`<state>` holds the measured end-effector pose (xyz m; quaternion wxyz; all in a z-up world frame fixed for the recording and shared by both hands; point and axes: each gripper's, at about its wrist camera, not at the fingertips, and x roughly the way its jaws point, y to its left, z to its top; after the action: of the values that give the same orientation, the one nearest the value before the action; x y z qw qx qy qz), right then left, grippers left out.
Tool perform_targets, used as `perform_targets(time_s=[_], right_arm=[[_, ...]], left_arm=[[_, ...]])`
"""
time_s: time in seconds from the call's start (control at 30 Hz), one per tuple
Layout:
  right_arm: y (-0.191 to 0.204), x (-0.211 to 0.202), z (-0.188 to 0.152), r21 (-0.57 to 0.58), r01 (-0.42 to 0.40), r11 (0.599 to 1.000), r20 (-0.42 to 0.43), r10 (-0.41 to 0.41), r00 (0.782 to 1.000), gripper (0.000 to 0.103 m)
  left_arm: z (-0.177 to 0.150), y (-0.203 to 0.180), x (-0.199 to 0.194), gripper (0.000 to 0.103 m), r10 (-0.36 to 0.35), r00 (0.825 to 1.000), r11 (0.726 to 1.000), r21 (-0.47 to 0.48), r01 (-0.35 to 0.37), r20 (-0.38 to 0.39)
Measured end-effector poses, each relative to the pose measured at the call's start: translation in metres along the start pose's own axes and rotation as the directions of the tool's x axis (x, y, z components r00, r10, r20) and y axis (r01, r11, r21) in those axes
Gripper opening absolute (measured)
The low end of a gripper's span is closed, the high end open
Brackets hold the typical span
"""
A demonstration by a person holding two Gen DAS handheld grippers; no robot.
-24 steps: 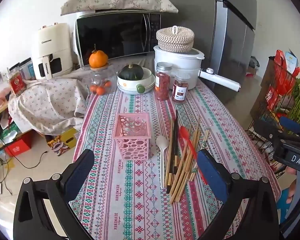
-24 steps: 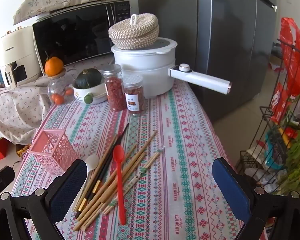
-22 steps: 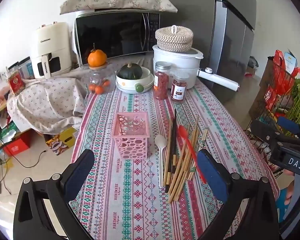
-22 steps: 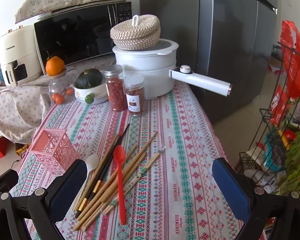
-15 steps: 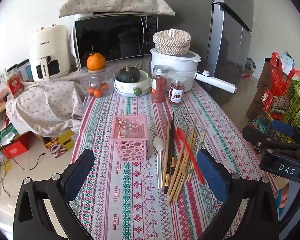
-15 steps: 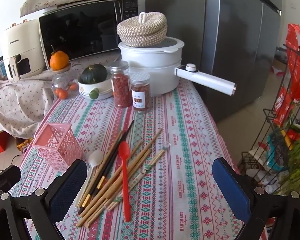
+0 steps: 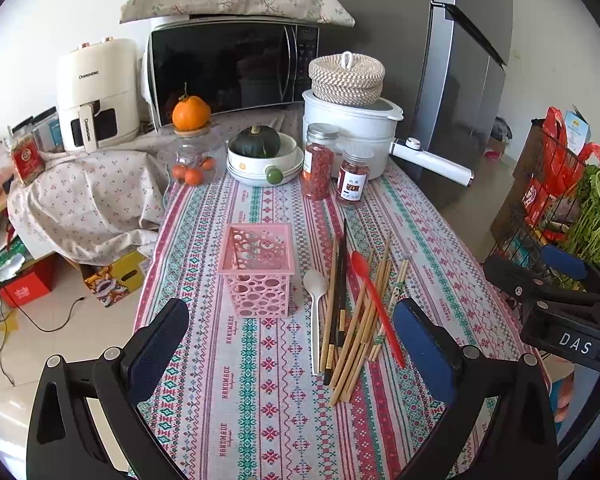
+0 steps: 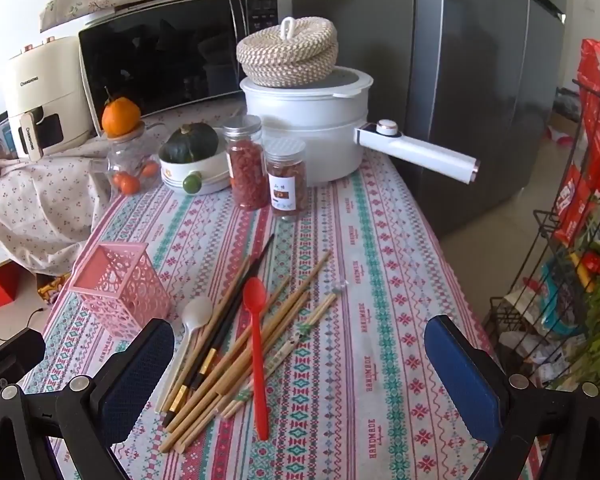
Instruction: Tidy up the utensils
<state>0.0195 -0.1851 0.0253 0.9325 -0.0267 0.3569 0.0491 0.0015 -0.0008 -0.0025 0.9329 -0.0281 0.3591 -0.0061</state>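
Both grippers hang above the near end of the table (image 7: 260, 400) with their jaws spread as wide as they go, the left gripper (image 7: 292, 344) and the right gripper (image 8: 300, 364) each holding nothing and touching nothing. Below them, on the patterned cloth, the chopsticks (image 8: 236, 352) lie in a loose heap with a red spoon (image 8: 256, 344) across them and a white spoon (image 8: 188, 336) at their left edge. The pink holder (image 7: 258, 268) stands upright just left of the heap.
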Motion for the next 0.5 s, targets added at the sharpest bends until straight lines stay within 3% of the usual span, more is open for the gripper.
perform_targets(time_s=[0.5], right_arm=[[-0.0002, -0.0002, 0.0000, 0.004, -0.004, 1.000, -0.006, 0.004, 1.000, 0.103]], left_arm=[[-0.0027, 0.0000, 0.0025, 0.103, -0.005, 1.000, 1.000, -0.001, 0.005, -0.010]])
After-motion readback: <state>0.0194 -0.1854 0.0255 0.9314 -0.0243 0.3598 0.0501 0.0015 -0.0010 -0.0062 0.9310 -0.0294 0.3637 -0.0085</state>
